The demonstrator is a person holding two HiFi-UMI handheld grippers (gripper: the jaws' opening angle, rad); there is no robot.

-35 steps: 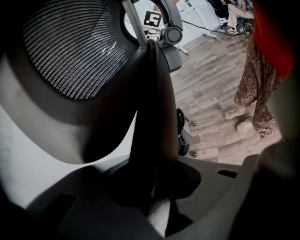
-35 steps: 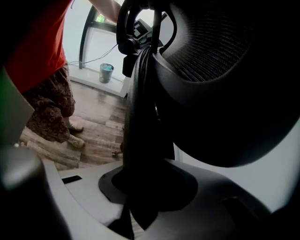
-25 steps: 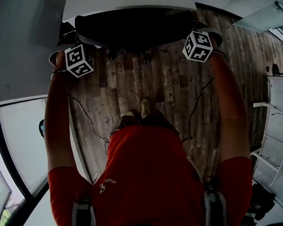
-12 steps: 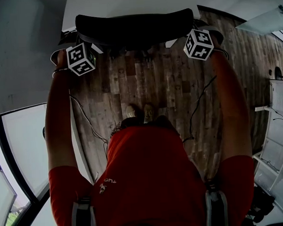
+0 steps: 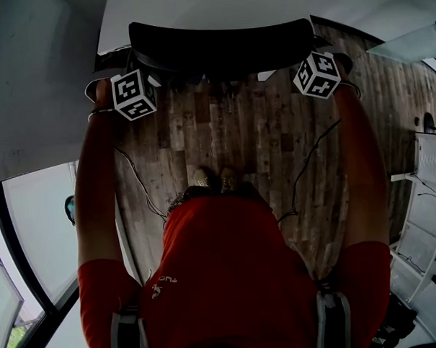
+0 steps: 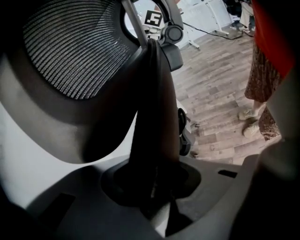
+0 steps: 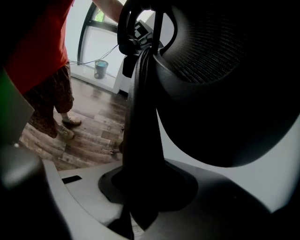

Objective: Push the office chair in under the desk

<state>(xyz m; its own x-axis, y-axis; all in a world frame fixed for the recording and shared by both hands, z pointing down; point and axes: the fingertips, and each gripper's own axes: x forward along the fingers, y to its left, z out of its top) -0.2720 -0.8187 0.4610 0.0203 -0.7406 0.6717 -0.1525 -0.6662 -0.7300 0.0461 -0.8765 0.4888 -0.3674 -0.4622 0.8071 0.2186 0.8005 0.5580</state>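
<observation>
Left gripper: jaws partly closed and clamped on the dark side rim of the office chair backrest. The rim rises straight out from between the jaws. The mesh panel curves away on one side of the rim, and wood floor shows on the other. Right gripper: same stance, jaws partly closed and pinching the opposite side rim, with the dark mesh bulging past it. Head view: the two grippers sit at the two ends of the backrest, one on each side, arms stretched forward. The left marker cube and right marker cube are just on the person's side of the backrest top. The chair is directly ahead of both grippers and spans the gap between them. Beyond the grippers, the top edge of the backrest lies against the near edge of the white counter as seen from above. The seat cannot be made out below it. Behind the grippers, toward the person, is bare plank floor, then the person's shoes side by side.
</observation>
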